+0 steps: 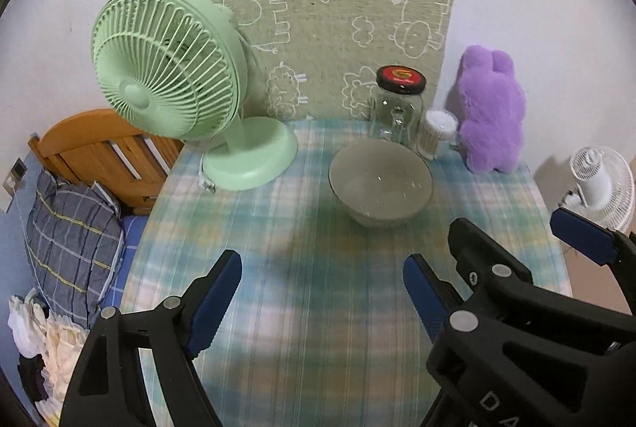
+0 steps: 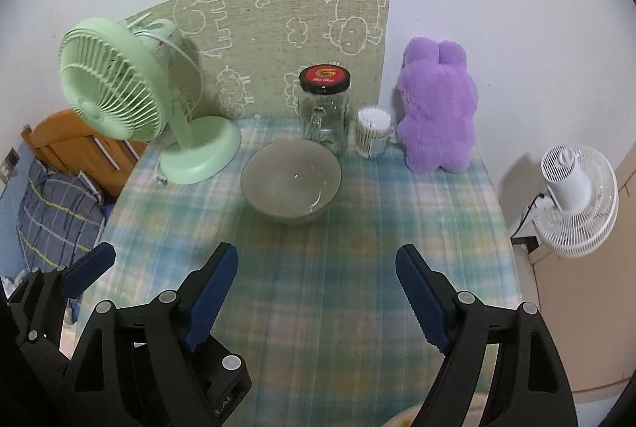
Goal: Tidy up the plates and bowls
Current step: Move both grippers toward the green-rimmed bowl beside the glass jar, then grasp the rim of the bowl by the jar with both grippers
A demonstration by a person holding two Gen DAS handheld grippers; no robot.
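Observation:
An empty grey bowl (image 1: 381, 184) (image 2: 291, 180) stands upright on the plaid tablecloth (image 1: 302, 308) (image 2: 318, 228), toward the back of the table. My left gripper (image 1: 320, 292) hovers over the cloth in front of the bowl, jaws wide apart with nothing between them. My right gripper (image 2: 318, 288) hovers beside it, just as wide and also holding nothing. Each wrist view catches the other gripper at its edge: the right gripper (image 1: 532, 240) at the right, the left gripper's blue pad (image 2: 89, 268) at the left. No plate shows clearly.
A green desk fan (image 1: 167, 69) (image 2: 119, 85) stands back left. Behind the bowl are a glass jar (image 1: 397, 105) (image 2: 324, 109) with a black lid, a cup of cotton swabs (image 2: 371, 133) and a purple plush (image 2: 437, 101). A white fan (image 2: 576, 196) stands off the table's right edge; a bed with a pillow (image 1: 71, 240) lies left.

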